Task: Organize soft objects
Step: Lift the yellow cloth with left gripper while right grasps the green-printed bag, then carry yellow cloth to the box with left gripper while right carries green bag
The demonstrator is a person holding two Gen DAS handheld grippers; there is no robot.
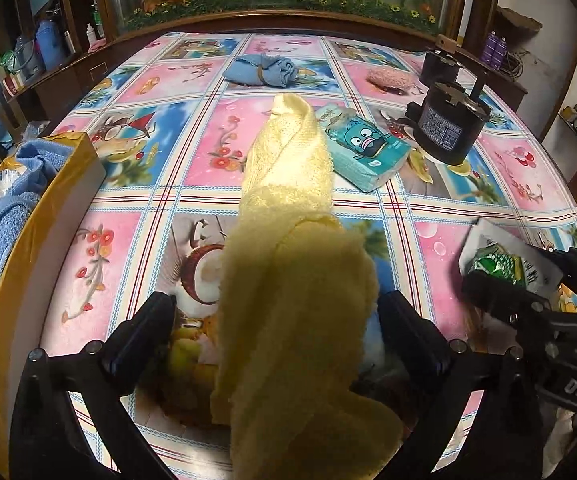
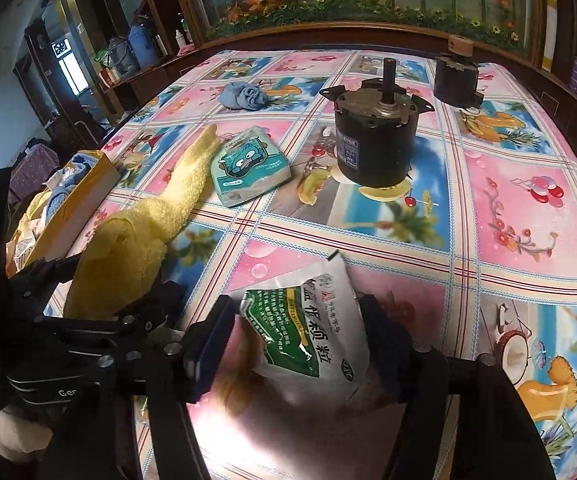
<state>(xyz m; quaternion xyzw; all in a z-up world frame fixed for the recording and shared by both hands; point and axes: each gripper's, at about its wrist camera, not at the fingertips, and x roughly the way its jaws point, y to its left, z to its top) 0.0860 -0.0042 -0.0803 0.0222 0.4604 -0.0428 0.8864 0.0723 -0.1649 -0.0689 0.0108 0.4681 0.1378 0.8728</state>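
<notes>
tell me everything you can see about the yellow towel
The yellow towel is a soft, loopy terry cloth, bunched into a long strip. Its near end sits between the fingers of the left hand-held gripper; the far end trails on the patterned tablecloth, its tip beside the teal tissue pack.

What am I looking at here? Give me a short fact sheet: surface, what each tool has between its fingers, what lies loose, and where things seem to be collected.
surface: table with a fruit-and-flower patterned cloth
left gripper: open, its fingers either side of the yellow towel
right gripper: green-and-white sachet between its fingers; grip unclear
loose soft items: blue cloth, tissue pack, pink puff
hard items: two black motors
collection: yellow box, already holding a blue towel
</notes>
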